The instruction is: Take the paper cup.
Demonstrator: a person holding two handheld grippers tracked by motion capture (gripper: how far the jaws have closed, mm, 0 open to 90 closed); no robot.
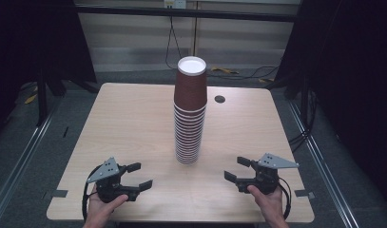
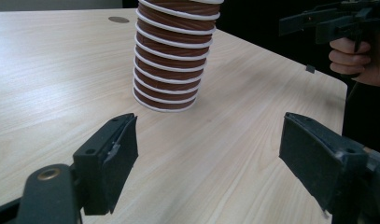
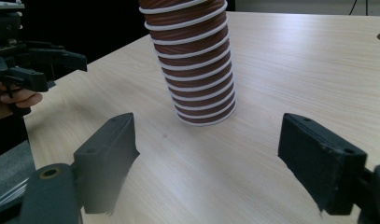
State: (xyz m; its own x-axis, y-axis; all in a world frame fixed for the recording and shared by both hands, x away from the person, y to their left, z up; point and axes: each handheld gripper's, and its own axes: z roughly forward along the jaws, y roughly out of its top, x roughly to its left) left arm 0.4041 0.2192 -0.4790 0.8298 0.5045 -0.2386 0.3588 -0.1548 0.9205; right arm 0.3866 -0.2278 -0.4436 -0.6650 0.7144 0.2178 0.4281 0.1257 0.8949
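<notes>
Cup stack (image 1: 189,114): tall column of nested brown paper cups, upside down, white base on top; stands mid-table (image 1: 124,123), between and beyond both grippers.
Left gripper (image 1: 135,175): low near the front edge; jaws wide, empty.
Right gripper (image 1: 237,169): mirrors it; jaws wide, empty.
Risk: likely top-heavy; a sideways nudge or a squeeze low down could tip the column, probably scattering cups off the table.
</notes>
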